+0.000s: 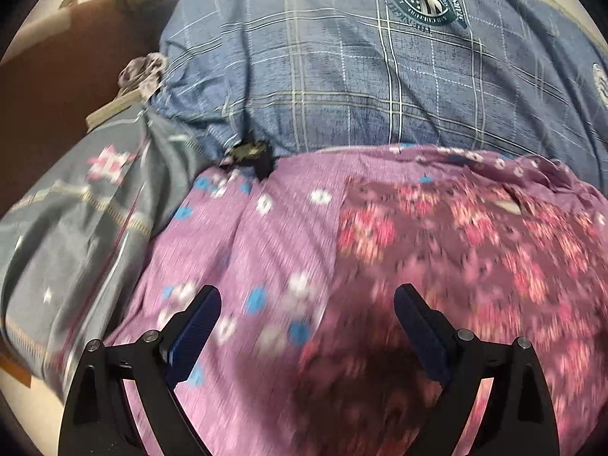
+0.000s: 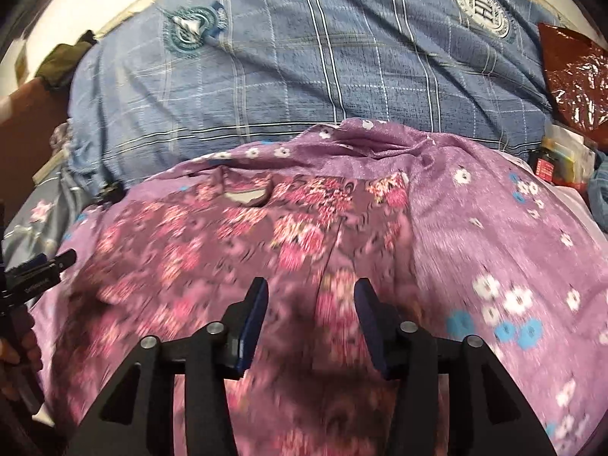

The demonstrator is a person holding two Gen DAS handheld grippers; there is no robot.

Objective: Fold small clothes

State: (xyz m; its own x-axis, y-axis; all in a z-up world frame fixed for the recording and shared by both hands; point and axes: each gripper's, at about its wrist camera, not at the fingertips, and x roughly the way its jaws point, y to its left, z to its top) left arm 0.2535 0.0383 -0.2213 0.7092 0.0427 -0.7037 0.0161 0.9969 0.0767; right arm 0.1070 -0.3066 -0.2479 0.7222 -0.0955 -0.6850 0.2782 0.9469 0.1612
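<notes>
My left gripper [image 1: 307, 304] jaws spread wide, nothing between them. My right gripper [image 2: 311, 296] jaws parted, nothing clamped. Both hang above dark pink floral garment [image 2: 235, 235], spread flat on lilac flowered sheet [image 2: 494, 228]. Blue checked quilt [image 1: 342, 83] bunched just behind. Red crinkly bag [image 2: 573, 76] far right. Views blurred.

Left wrist view: rides left gripper [image 1: 307, 304], looks forward and down, close over floral garment [image 1: 437, 235] on purple cloth [image 1: 247, 235]
Right wrist view: same slant from right gripper [image 2: 311, 298], equally close
Shared: garment, purple cloth, blue plaid bedding [image 1: 342, 76] beyond
</notes>
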